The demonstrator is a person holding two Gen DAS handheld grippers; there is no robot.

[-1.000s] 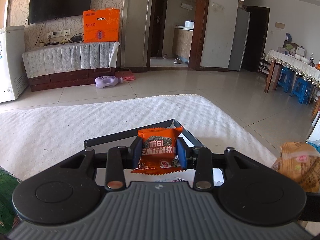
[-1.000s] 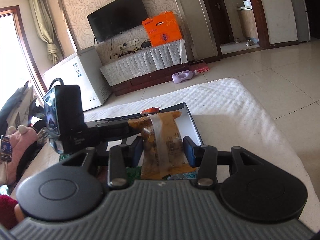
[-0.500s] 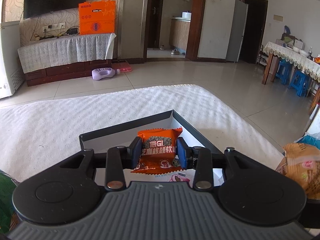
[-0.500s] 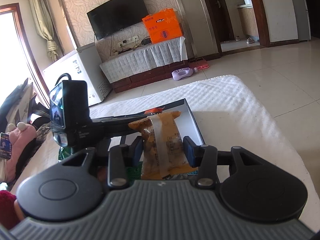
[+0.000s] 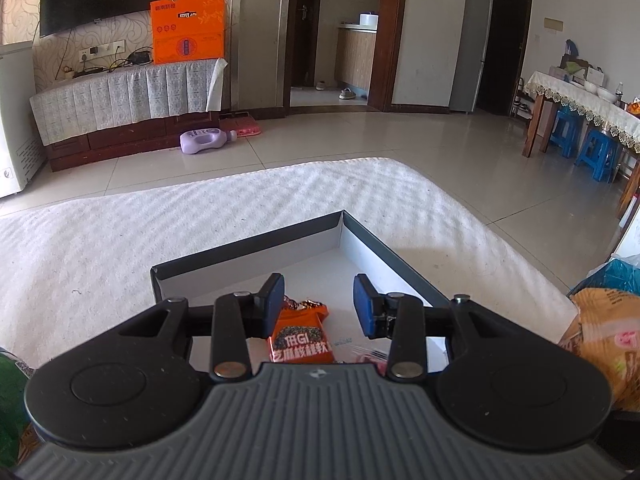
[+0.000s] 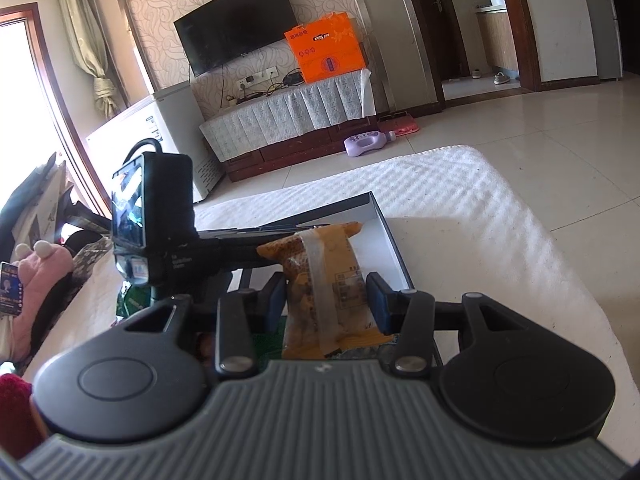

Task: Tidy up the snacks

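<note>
A shallow box (image 5: 248,256) with a dark rim and white inside lies on the white bedspread. My left gripper (image 5: 318,308) hangs over its near part. An orange snack packet (image 5: 302,338) lies on the box floor below the jaws, close to the left pad and clear of the right one, so the gripper is open. A pink-printed wrapper (image 5: 368,356) lies beside it. My right gripper (image 6: 326,300) is shut on a clear-wrapped yellow-brown pastry (image 6: 328,288), held up just short of the box (image 6: 386,236). That pastry (image 5: 600,344) also shows at the right edge of the left wrist view.
The left gripper's black body (image 6: 152,220) stands left of the pastry in the right wrist view. A green packet (image 5: 10,384) lies at the left and a blue bag (image 5: 612,276) at the right. A pink plush toy (image 6: 44,268) sits left. Tiled floor lies beyond the bed edge.
The orange packet has dropped from between the left gripper's pads onto the box floor. The left view has tipped down, so more of the box shows. The right gripper and its pastry have stayed put.
</note>
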